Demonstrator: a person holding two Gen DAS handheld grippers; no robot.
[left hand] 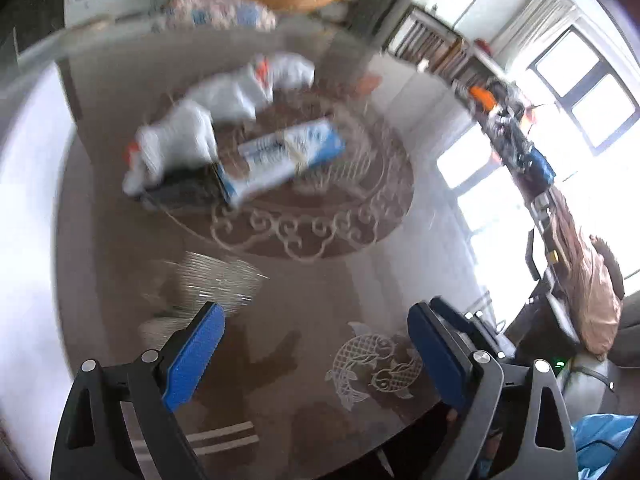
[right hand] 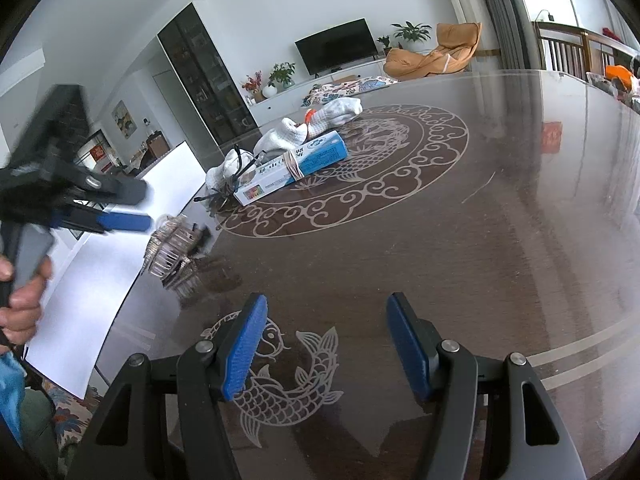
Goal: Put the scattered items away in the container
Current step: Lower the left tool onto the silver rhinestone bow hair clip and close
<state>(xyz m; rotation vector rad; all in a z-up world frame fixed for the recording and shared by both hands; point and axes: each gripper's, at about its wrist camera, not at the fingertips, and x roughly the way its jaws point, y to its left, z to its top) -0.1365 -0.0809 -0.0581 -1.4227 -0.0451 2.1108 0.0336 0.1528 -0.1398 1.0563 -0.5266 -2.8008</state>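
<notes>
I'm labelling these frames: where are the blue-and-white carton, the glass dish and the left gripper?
blue-and-white carton (right hand: 320,156): right wrist view, on its blue top face.
glass dish (right hand: 172,250): right wrist view, on its ribbed side wall.
left gripper (left hand: 316,354): left wrist view, midway between its fingertips.

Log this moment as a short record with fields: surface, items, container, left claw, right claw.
surface: dark glossy table with pale ornamental ring and fish motifs
items: blue-and-white box bound with bands, white gloves with orange trim lying behind it, dark-framed glasses at the box's near end
container: clear ribbed glass dish near the table's left edge; contents unclear
left claw: open, holding nothing, above the table near the dish
right claw: open, holding nothing, over the fish motif
</notes>
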